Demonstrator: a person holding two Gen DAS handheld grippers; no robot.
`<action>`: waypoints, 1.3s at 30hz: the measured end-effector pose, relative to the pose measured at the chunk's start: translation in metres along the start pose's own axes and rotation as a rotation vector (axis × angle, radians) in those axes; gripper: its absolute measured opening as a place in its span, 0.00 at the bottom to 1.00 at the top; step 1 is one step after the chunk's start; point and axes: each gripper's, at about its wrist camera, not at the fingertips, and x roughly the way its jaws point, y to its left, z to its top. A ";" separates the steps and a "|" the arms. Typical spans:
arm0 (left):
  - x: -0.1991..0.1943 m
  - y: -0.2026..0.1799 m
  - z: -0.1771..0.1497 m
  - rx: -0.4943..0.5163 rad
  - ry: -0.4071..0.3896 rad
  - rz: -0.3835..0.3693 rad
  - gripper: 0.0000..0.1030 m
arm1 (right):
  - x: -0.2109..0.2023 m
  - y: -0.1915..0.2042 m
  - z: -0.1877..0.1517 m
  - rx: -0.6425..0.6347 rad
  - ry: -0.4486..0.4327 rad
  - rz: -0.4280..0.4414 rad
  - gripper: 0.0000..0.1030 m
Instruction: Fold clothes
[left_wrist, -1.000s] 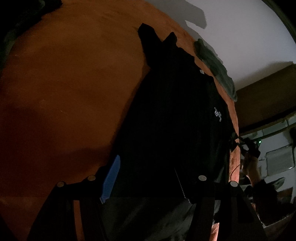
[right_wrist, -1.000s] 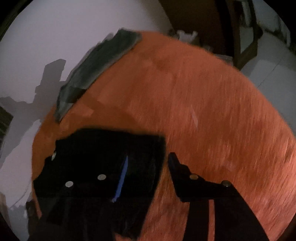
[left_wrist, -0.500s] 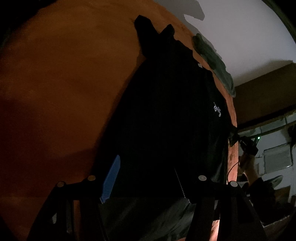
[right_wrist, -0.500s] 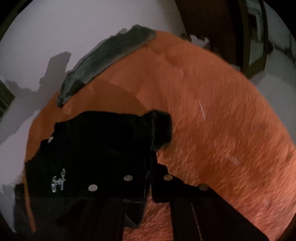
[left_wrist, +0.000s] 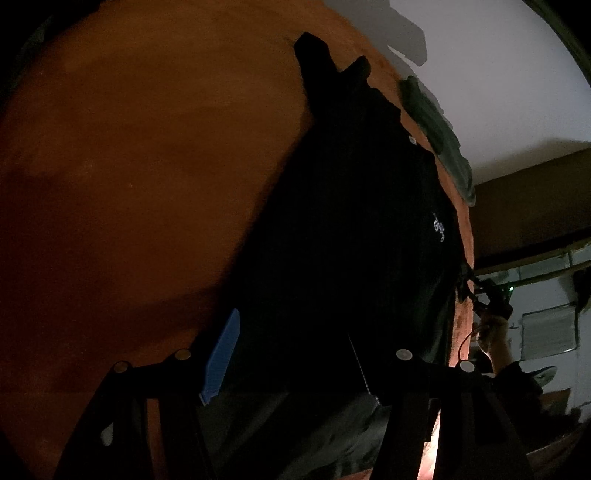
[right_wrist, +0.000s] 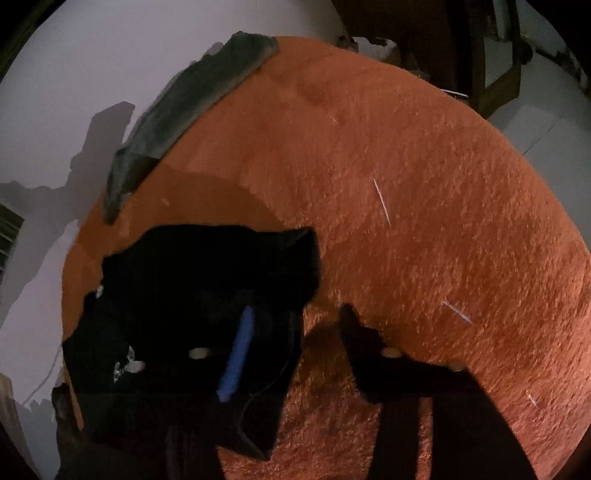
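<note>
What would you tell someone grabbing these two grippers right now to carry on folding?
Left gripper: open, with the near end of the shirt lying between its fingers, not pinched.
Right gripper: open at the shirt's side edge, one finger over the cloth.
Shirt: black, spread out on the orange blanket. A grey cloth lies at the far edge.
Done: shirt laid out.
Left: apparently most of the folding.
</note>
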 end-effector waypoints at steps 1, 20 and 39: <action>0.000 -0.001 0.000 0.001 0.000 -0.002 0.60 | 0.000 -0.002 -0.003 0.019 0.019 0.010 0.49; 0.009 -0.017 -0.003 0.051 0.042 -0.041 0.60 | 0.003 -0.015 -0.065 0.137 -0.027 0.118 0.02; 0.010 -0.025 -0.011 0.066 0.046 -0.027 0.60 | 0.000 -0.018 0.042 0.121 -0.090 0.097 0.14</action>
